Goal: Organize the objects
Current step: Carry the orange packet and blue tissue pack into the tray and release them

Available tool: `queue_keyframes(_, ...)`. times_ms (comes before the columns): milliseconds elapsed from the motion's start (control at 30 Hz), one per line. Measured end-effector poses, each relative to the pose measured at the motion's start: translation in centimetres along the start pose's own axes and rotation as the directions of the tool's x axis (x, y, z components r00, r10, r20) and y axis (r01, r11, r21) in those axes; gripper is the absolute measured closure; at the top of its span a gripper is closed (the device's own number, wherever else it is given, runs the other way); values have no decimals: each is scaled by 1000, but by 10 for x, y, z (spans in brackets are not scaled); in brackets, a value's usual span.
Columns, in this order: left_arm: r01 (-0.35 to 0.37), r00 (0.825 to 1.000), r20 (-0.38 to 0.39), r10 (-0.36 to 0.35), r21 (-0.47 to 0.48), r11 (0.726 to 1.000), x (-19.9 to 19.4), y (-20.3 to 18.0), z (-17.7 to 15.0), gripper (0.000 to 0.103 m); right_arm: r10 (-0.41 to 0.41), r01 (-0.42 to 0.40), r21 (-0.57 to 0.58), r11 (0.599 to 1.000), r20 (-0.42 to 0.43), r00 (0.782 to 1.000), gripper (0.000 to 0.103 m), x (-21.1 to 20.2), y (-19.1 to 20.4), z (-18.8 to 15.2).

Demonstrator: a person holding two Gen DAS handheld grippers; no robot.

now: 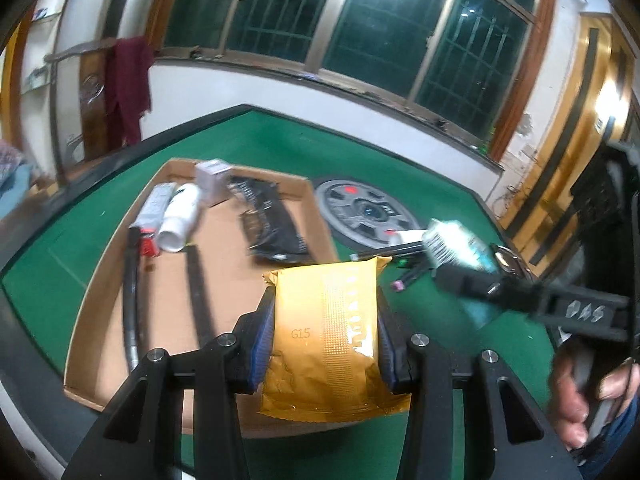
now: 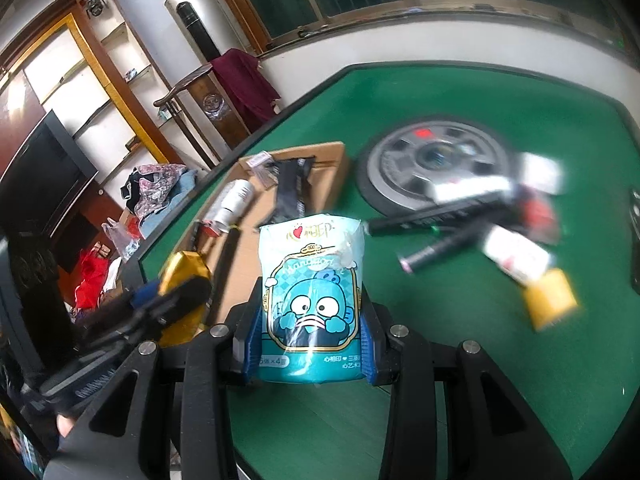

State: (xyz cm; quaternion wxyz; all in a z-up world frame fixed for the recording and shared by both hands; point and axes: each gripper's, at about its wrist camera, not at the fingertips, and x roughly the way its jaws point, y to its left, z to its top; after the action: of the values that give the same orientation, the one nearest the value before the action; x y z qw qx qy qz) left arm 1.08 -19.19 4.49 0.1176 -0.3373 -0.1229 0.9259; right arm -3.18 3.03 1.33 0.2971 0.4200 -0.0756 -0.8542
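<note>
My left gripper [image 1: 325,336] is shut on a gold foil packet [image 1: 326,332] marked G15, held above the near right corner of a shallow cardboard tray [image 1: 104,300]. The right gripper [image 2: 311,316] is shut on a teal tissue pack [image 2: 310,296] with a cartoon face, over the green table just right of the tray [image 2: 332,160]. In the left wrist view the right gripper [image 1: 460,264] shows at the right with the tissue pack [image 1: 456,240]. In the right wrist view the left gripper [image 2: 172,300] and gold packet [image 2: 184,268] show at the left.
The tray holds a white bottle [image 1: 180,216], a small white box [image 1: 214,176], a black packet [image 1: 272,216], a grey tube [image 1: 154,208] and long black sticks [image 1: 132,292]. A round grey disc [image 1: 364,212] sits mid-table. Loose pens, boxes and a yellow packet [image 2: 552,300] lie right.
</note>
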Motion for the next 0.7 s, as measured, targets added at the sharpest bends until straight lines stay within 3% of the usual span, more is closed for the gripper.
queue_keyframes(467, -15, 999, -45, 11, -95, 995, 24, 35, -12, 65, 5, -9, -53, 999, -71, 997, 67, 50, 37, 41)
queue_keyframes(700, -6, 998, -67, -2, -113, 994, 29, 39, -14, 65, 54, -63, -64, 996, -136, 989, 67, 84, 54, 58)
